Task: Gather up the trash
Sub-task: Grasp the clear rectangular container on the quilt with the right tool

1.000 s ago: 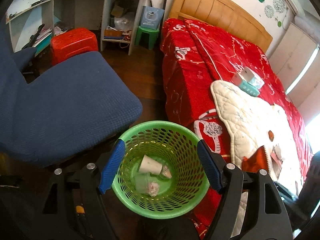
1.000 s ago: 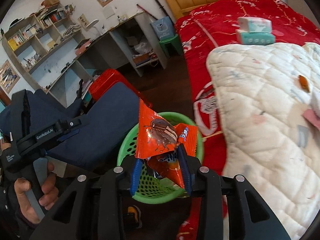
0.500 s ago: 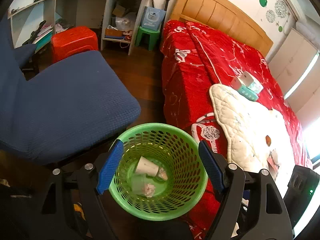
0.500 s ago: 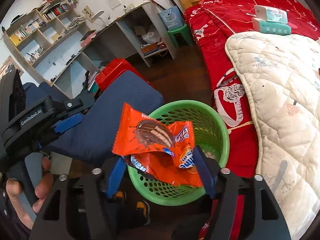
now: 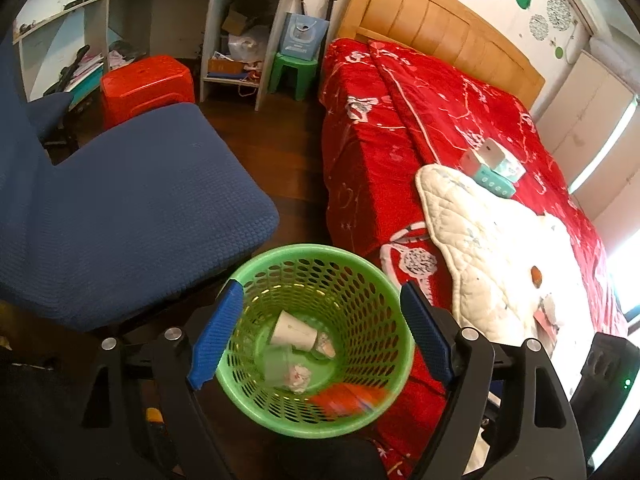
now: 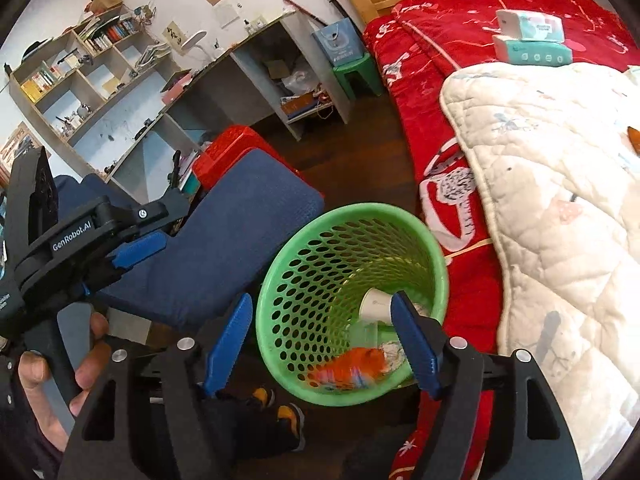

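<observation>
Orange wrapper (image 6: 354, 364) blurred inside green basket (image 6: 280, 280), below empty wide-spread right gripper (image 6: 320, 344)

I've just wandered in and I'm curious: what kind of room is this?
Most likely a bedroom that doubles as a study: a bed with a wooden headboard, a bookshelf over a desk.

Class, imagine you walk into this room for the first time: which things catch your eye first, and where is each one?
The bright green basket on the floor between the blue chair and the bed draws the eye, with a paper cup and a blurred orange wrapper inside. Next comes the red bedspread on the right, a white quilt over it. Both tongs, left and right, hang open above the basket.
</observation>
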The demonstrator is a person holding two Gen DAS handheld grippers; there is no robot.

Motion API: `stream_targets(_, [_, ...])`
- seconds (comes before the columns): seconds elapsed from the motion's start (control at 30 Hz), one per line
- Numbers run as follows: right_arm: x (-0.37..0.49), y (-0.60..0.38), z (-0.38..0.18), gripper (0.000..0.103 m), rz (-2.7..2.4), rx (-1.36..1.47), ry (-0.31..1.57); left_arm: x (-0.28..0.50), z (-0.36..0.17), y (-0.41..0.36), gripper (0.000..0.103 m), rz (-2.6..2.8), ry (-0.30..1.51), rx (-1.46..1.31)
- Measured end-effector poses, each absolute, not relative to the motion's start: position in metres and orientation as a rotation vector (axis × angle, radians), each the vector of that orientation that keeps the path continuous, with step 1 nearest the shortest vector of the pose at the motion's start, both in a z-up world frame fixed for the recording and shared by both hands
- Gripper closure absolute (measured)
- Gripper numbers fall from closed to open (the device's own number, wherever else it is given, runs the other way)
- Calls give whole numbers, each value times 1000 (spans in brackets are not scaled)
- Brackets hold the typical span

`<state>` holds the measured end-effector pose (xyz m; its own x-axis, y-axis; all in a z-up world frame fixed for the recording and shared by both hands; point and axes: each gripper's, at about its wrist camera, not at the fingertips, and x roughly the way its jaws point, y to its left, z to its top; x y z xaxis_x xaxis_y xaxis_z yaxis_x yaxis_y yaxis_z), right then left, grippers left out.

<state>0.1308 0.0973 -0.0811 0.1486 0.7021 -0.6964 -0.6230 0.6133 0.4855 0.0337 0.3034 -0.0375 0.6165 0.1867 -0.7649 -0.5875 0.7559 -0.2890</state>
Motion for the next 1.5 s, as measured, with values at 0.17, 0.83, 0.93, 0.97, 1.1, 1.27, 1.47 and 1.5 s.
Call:
stream_targets(0.17, [131, 72, -72, 30, 912, 76, 1025, 41, -38, 289, 23, 442, 801, -548])
stream_targets(0.83, [183, -93, -56, 17, 519, -24, 915, 105, -38, 181, 23, 231, 874, -415])
stream_targets(0.93, [199, -129, -59, 17, 442, 1, 920, 117, -37, 165, 23, 193, 886, -399])
stream_targets(0.97, [205, -143, -60, 17, 418, 16, 924, 122, -37, 159, 23, 177, 889, -389])
stream_targets(1.1, [224, -180, -66, 17, 349, 61, 943, 139, -36, 140, 23, 130, 899, -373])
stream_targets(1.27, [246, -205, -79, 17, 330, 169, 991, 165, -35, 111, 23, 67, 910, -333])
stream_targets(1.47, [263, -207, -100, 22, 329, 229, 1050, 197, -37, 73, 23, -31, 924, -262])
stream_targets(1.5, [264, -206, -103, 23, 332, 233, 1055, 202, -37, 68, 23, -48, 930, -251])
